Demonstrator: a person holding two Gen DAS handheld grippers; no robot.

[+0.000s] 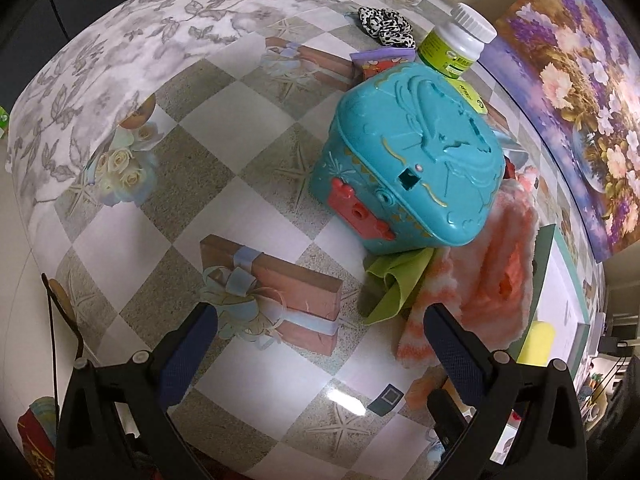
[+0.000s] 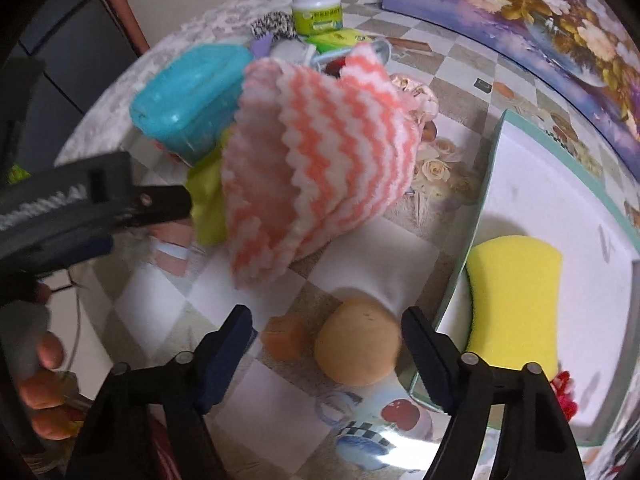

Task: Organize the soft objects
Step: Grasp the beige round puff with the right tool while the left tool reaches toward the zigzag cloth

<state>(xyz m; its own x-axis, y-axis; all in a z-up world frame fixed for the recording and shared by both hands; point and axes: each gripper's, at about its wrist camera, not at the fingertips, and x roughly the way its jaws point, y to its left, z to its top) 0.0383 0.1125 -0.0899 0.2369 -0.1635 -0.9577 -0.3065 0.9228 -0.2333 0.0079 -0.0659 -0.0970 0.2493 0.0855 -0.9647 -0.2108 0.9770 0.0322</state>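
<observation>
A pink-and-white striped fluffy cloth (image 2: 312,160) lies heaped on the table, also in the left wrist view (image 1: 492,280). A lime green cloth (image 1: 396,284) sticks out beside it, partly under a teal plastic case (image 1: 412,160). A yellow sponge (image 2: 516,300) lies in a white tray (image 2: 560,200). A tan round soft ball (image 2: 360,344) sits between the fingers of my right gripper (image 2: 328,340), which is open. My left gripper (image 1: 320,328) is open and empty, just short of the cloths; it also shows in the right wrist view (image 2: 120,204).
A leopard scrunchie (image 1: 384,26) and a white-capped green jar (image 1: 456,42) stand behind the teal case. A floral painting (image 1: 580,100) leans at the right. A small orange piece (image 2: 286,338) lies left of the ball. The patterned tablecloth (image 1: 200,140) covers the table.
</observation>
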